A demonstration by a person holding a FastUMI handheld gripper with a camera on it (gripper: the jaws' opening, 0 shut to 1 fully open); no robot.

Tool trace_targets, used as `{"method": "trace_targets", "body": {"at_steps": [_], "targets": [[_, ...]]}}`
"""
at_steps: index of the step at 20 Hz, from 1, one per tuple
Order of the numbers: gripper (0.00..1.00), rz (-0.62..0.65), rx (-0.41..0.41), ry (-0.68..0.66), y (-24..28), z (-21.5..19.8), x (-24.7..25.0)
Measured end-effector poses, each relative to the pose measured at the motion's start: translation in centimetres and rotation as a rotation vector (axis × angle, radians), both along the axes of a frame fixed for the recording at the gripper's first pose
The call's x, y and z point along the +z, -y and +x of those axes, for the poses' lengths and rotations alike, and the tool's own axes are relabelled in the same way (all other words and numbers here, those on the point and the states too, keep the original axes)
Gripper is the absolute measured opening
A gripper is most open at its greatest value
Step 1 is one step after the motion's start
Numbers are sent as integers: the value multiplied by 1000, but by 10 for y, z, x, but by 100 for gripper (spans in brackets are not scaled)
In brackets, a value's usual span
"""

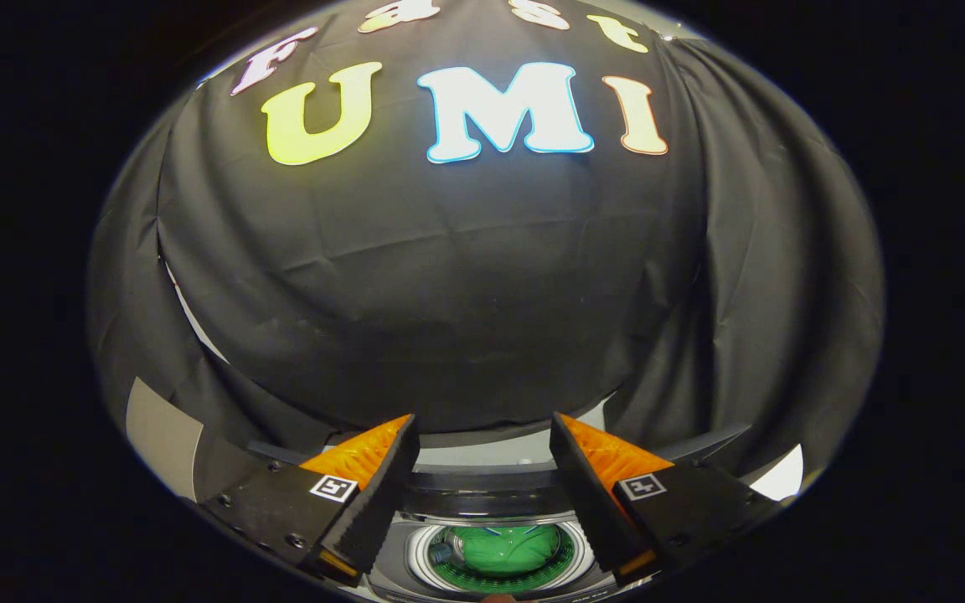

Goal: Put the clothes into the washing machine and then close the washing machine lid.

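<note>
The washing machine [482, 490] lies low in the gripper view, straight below and between the fingers. Its round drum opening has a pale ring [417, 559] around it. A green piece of clothing [506, 548] rests inside the drum. My gripper [482, 435] hangs above the machine, open, with a wide gap and nothing held between the fingers [378, 494]. The dark band of the raised lid or back panel [487, 481] runs across just beyond the drum. Whether the lid is fully up is hard to tell from this angle.
The black cloth wall [466, 293] of the booth rises close behind the machine. Pale patches of floor or panel show at the lower left [160, 435] and lower right [784, 473] under the cloth's hem.
</note>
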State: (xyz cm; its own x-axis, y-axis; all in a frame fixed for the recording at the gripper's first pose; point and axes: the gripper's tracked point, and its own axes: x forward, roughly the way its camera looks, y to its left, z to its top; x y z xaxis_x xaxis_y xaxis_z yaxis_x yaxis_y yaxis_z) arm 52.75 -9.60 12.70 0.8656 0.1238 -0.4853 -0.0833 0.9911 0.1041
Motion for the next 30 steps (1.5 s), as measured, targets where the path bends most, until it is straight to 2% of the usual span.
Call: {"method": "trace_targets", "body": {"at_steps": [7,19,30], "targets": [[97,-22,13,-8,-1,-1,-4],[98,-32,36,-10,-1,-35,-10],[98,-27,33,51,0,-58,-15]]}}
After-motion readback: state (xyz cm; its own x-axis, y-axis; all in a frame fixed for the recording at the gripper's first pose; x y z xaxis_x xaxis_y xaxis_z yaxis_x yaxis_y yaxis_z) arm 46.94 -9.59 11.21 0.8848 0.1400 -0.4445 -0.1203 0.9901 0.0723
